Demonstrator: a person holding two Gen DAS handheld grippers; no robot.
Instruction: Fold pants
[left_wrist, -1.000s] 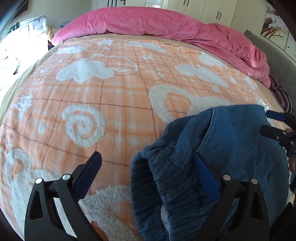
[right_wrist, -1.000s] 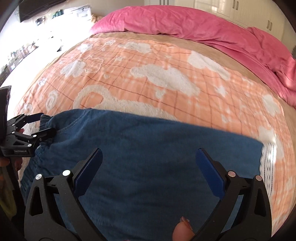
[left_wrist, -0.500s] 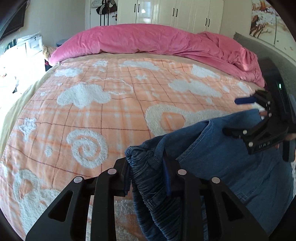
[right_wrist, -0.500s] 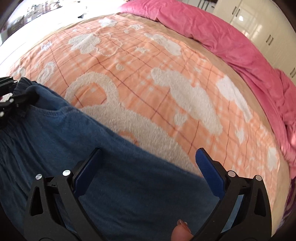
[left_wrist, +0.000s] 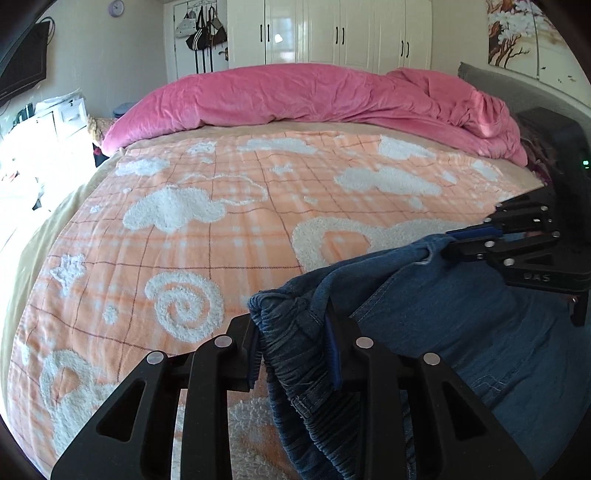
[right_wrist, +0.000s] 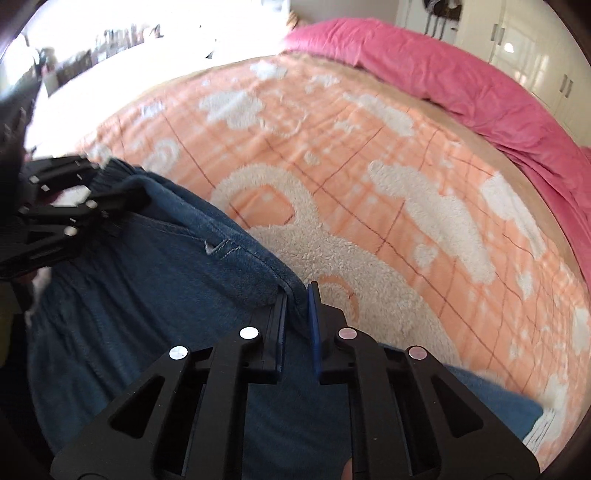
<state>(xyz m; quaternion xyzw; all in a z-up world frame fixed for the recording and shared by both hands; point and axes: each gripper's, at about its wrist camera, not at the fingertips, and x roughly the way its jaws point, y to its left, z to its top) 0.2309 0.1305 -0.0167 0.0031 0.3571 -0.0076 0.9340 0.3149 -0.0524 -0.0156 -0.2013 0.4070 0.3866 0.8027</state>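
Left wrist view: my left gripper (left_wrist: 295, 350) pinches blue denim pants (left_wrist: 436, 317) waistband; right gripper (right_wrist: 295, 317) just clamped folded edge. Pants stretched between; orange blanket (left_wrist: 229, 236) open beyond.

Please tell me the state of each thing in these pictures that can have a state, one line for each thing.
left gripper: shut on the gathered waistband of the pants.
right gripper: jaws just closed, shut on the pants' folded edge.
pants: bunched, gripped at two places, partly on the blanket.
blanket: spread flat on the bed.
pink duvet: crumpled along the far side.
wardrobe doors: closed.
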